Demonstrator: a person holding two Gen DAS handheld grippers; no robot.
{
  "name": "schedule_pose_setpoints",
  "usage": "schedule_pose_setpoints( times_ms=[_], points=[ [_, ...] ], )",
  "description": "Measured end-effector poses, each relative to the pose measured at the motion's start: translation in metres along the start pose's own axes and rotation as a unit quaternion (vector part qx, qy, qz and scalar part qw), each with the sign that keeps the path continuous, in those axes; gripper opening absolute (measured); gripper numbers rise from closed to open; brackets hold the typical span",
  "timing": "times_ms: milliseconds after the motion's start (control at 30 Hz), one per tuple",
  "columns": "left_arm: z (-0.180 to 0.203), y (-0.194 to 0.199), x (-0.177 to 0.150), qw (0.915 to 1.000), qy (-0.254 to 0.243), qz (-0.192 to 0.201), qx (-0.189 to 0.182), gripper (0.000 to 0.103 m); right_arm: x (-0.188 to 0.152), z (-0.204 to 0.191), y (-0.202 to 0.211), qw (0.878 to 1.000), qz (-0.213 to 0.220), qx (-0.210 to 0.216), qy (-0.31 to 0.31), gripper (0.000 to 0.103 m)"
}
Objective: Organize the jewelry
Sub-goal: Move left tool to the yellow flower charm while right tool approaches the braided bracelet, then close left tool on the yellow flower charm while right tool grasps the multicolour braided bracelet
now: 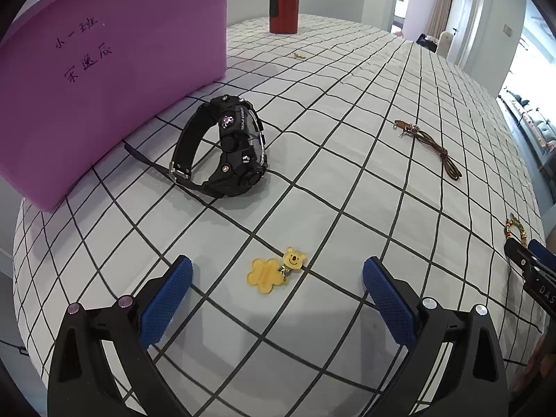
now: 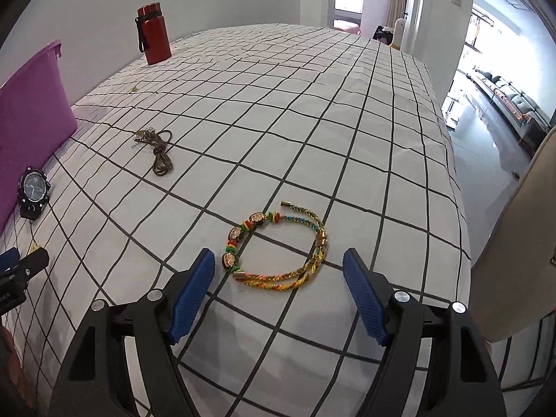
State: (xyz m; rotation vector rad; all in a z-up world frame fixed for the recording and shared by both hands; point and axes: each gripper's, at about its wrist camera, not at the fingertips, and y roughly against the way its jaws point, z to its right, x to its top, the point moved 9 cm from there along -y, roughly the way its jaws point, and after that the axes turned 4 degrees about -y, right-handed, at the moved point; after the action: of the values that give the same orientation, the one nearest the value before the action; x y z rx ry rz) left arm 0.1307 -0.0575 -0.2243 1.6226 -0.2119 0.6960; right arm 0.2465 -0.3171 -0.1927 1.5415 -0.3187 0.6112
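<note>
Hovering apart, left claw (image 1: pixel 277 283) and right claw (image 2: pixel 279 271) (both empty), one watch (image 1: pixel 226 146), one bracelet (image 2: pixel 278 246)

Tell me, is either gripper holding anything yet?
No. The left gripper stands open over the yellow bear charm, the right gripper open over the braided bracelet.
</note>
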Motion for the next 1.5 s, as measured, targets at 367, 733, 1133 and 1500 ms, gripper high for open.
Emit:
schedule_pose_setpoints(
  times_ms=[367, 733, 1133, 1500],
  points=[
    [0.002, -0.005, 0.001, 1.0, -0.003, 0.004, 0.006, 0.098, 0.003, -0.001, -0.004, 1.0, 0.004, 0.004, 0.002, 0.072],
    [0.004, -0.003, 0.003, 0.9998, -0.007, 0.018, 0.005, 0.085, 0.005, -0.006, -0.004, 1.0, 0.008, 0.005, 0.01, 0.061],
    [0.017, 0.006, 0.0, 0.9988, -0.03, 0.037, -0.01, 0.055, 0.002, -0.012, -0.001, 1.0, 0.012, 0.007, 0.016, 0.051],
    [0.023, 0.012, -0.002, 0.998, -0.046, 0.036, -0.024, 0.021, 0.0, -0.022, 0.002, 0.999, 0.015, 0.014, 0.028, 0.03]
  ],
)
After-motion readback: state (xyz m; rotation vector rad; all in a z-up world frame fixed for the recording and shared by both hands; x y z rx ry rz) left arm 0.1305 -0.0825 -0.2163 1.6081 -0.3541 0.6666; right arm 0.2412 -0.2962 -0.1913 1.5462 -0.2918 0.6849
